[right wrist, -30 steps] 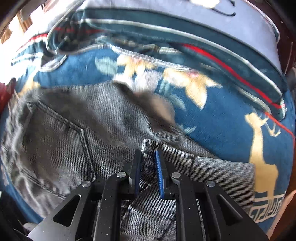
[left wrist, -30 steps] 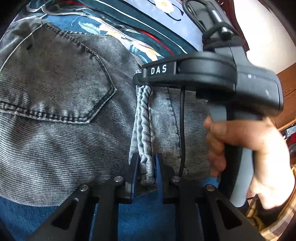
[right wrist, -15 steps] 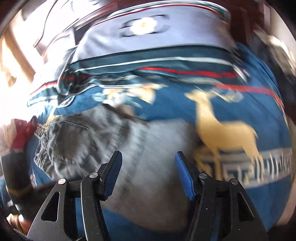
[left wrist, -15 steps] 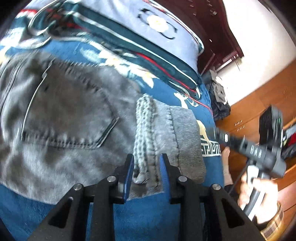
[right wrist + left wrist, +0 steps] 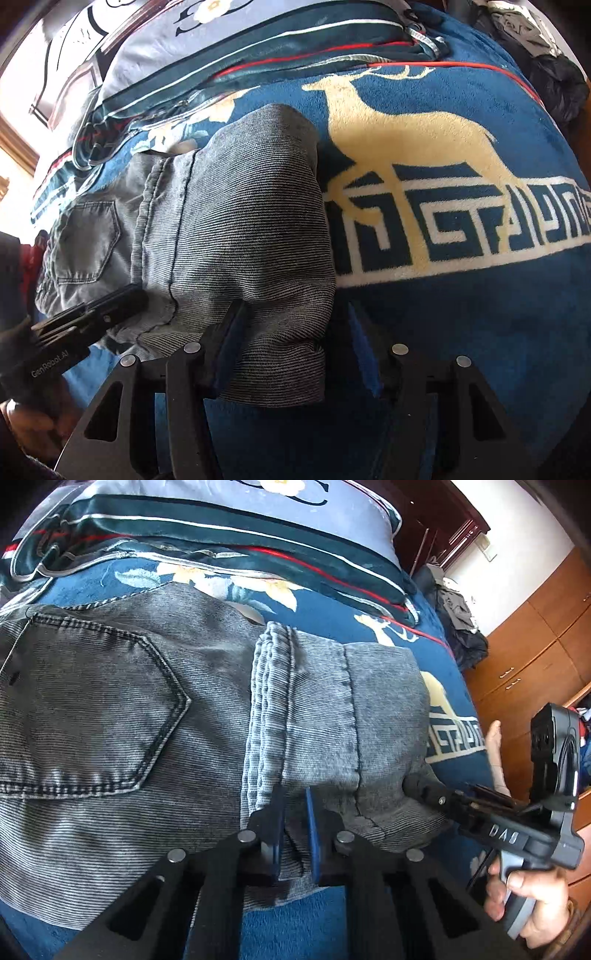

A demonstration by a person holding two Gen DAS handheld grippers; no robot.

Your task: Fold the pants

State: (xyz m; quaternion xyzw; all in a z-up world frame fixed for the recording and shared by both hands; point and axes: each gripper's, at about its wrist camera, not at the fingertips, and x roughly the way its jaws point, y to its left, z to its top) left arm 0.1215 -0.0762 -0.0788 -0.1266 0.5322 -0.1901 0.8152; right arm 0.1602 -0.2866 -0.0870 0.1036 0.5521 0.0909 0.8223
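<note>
Grey denim pants (image 5: 155, 716) lie folded on a blue blanket (image 5: 461, 314), back pocket up, with the leg ends folded over the seat. My left gripper (image 5: 294, 830) is shut on the near edge of the folded leg hem (image 5: 273, 701). My right gripper (image 5: 295, 339) is open, its jaws wide on either side of the near right corner of the folded pants (image 5: 255, 229). The right gripper also shows in the left wrist view (image 5: 436, 794), at the fold's right edge. The left gripper shows in the right wrist view (image 5: 122, 299).
The blanket has a cream deer and key pattern (image 5: 406, 122). A folded striped quilt and grey pillow (image 5: 258, 520) lie behind the pants. Dark clothes (image 5: 458, 627) are piled off the bed's right side near wooden cabinets (image 5: 532, 657).
The right gripper let go of the hem, opened wide and moved round to the right end of the fold. The left gripper closed again on the hem's near edge.
</note>
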